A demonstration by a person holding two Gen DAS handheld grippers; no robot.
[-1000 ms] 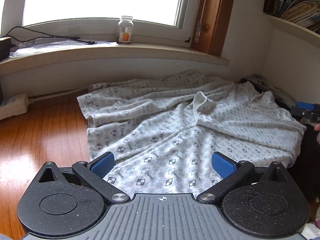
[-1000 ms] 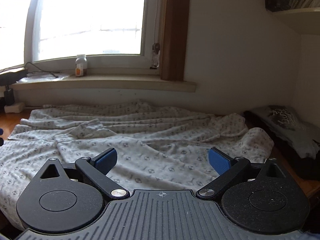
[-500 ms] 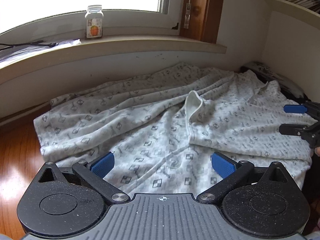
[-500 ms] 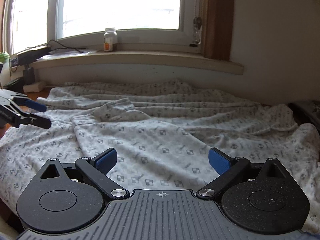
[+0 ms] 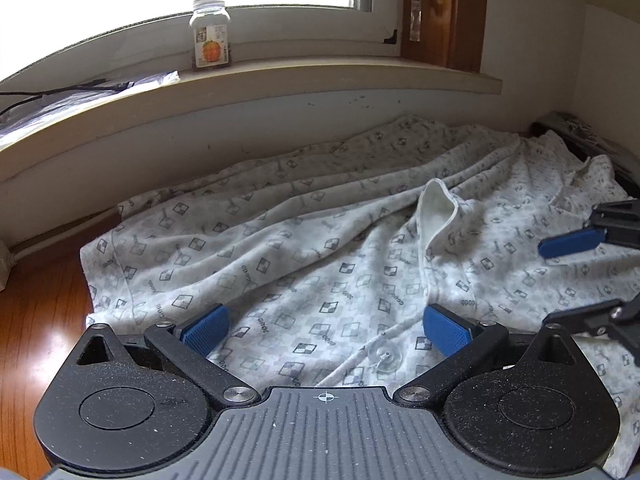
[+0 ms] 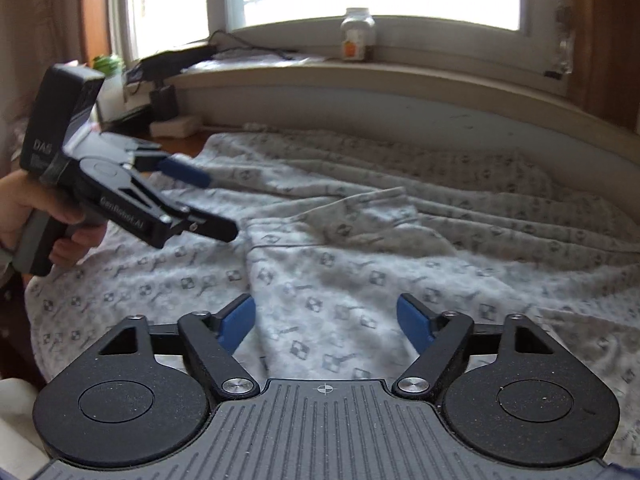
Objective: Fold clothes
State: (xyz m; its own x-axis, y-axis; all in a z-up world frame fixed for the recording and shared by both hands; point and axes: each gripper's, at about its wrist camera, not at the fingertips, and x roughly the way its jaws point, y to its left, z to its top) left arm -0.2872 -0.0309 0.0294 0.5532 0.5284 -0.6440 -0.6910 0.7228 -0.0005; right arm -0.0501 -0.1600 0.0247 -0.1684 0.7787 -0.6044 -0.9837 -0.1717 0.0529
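A white garment [image 5: 320, 264] with a grey checker print lies crumpled and spread out under the window sill, one placket edge [image 5: 436, 208] standing up. My left gripper [image 5: 326, 328] hovers open over its near hem, next to a clear button [image 5: 384, 354]. My right gripper [image 5: 568, 280] comes in from the right edge. In the right wrist view the same garment [image 6: 400, 248] fills the middle. The right gripper [image 6: 327, 322] is closing its jaws just above the cloth, with the pads not pressing on it. The left gripper [image 6: 212, 204] shows at the left, in a person's hand [image 6: 24, 216].
A small bottle [image 5: 211, 36] stands on the window sill [image 5: 320, 80], beside cables and papers [image 5: 80, 92]. Bare wooden surface [image 5: 36, 320] shows to the left of the garment. A dark folded cloth [image 5: 580, 136] lies at the far right by the wall.
Both grippers have moved in lower over the garment. The right one has swung left, bringing the left gripper into its view, and its jaws stand narrower than before.
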